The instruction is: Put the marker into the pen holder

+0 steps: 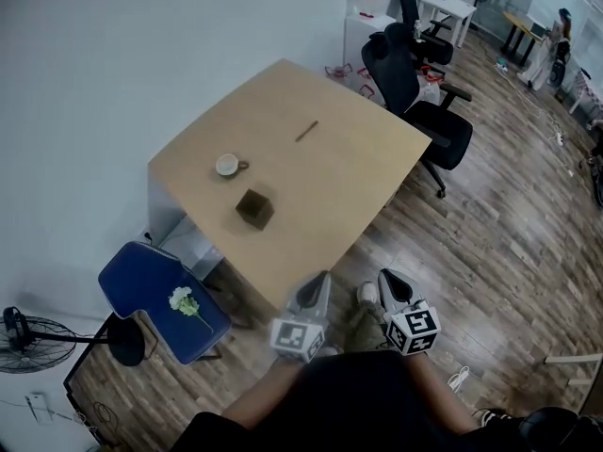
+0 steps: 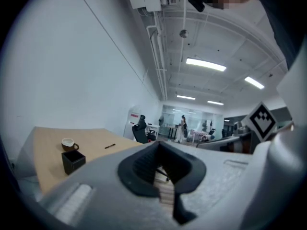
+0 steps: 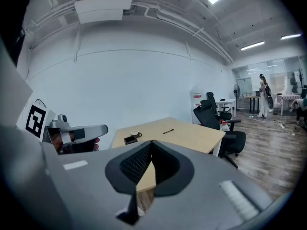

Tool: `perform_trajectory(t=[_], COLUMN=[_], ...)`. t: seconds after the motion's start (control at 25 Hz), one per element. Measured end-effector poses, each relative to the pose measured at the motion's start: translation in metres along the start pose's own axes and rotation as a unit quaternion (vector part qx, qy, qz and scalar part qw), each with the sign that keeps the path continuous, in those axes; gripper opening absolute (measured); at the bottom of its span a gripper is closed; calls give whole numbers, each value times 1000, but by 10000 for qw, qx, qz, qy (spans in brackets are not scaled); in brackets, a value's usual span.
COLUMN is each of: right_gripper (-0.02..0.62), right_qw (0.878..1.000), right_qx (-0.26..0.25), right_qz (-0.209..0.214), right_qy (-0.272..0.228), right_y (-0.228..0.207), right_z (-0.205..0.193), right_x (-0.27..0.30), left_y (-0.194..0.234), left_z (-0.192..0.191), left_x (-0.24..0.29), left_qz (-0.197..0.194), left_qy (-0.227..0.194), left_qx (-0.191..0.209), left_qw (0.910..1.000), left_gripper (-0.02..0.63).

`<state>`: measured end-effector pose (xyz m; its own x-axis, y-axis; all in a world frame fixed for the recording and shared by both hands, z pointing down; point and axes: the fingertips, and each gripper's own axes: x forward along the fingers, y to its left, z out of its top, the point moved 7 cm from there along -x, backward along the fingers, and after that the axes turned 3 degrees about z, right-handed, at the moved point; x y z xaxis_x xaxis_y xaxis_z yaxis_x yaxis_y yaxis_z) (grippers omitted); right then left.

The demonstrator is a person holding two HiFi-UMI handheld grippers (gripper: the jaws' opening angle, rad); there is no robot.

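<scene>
A dark marker (image 1: 307, 131) lies on the far part of the light wooden table (image 1: 349, 186). Nearer stands the black square pen holder (image 1: 254, 208), with a white cup (image 1: 227, 165) to its left. My left gripper (image 1: 318, 279) and right gripper (image 1: 389, 277) hang side by side close to my body, short of the table's near corner. Both are shut with nothing between the jaws. The left gripper view shows the marker (image 2: 110, 146), the cup (image 2: 68, 143) and the pen holder (image 2: 73, 161) far off. In the right gripper view the marker (image 3: 168, 131) lies beyond the pen holder (image 3: 130, 140).
A blue chair (image 1: 155, 299) with a white flower (image 1: 185, 300) on it stands left of the table's near corner. A black office chair (image 1: 419, 97) sits at the table's far right side. A floor fan (image 1: 33, 339) is at the lower left. Wooden floor stretches to the right.
</scene>
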<state>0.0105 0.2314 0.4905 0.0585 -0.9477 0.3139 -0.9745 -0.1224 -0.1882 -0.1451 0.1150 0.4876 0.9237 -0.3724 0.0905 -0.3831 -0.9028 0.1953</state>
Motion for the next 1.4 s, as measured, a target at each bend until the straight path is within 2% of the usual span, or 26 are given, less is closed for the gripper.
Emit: perform_trajectory(t=[0.28,0.44,0.72,0.88,1.08,1.24,1.4], right_gripper=[2,2,2,2,2,2,2], right_qw=[9998,9994,9988,9985,9970,9957,9951], right_qx=[-59,-288,-273,-191,-256,-389,-363], right_qz=[29,54,346,505,728,817,865], right_qy=[-205,-167,-212,-85,64,209,302], right_y=[-96,-148,-223,-257,-295,-310,-307], right_z=[40,63,92,102,114,123,130], right_x=[43,75,132,167,206,235,267], left_y=[-5,-4,11,17,35,60,96], left_z=[13,19,27,34,33,28,12], left_x=[91,155,262,314,362,382,397], left_qz=[460,519,725,819,1121,1332,1251], left_qy=[142,242,475,535,535,580,838], left_qx=[161,217,241,287,222,61,-93], left_qw=[9987,9981,9959,9948,9920,9894,9886], left_gripper=[3,3,3,3,3,3,3])
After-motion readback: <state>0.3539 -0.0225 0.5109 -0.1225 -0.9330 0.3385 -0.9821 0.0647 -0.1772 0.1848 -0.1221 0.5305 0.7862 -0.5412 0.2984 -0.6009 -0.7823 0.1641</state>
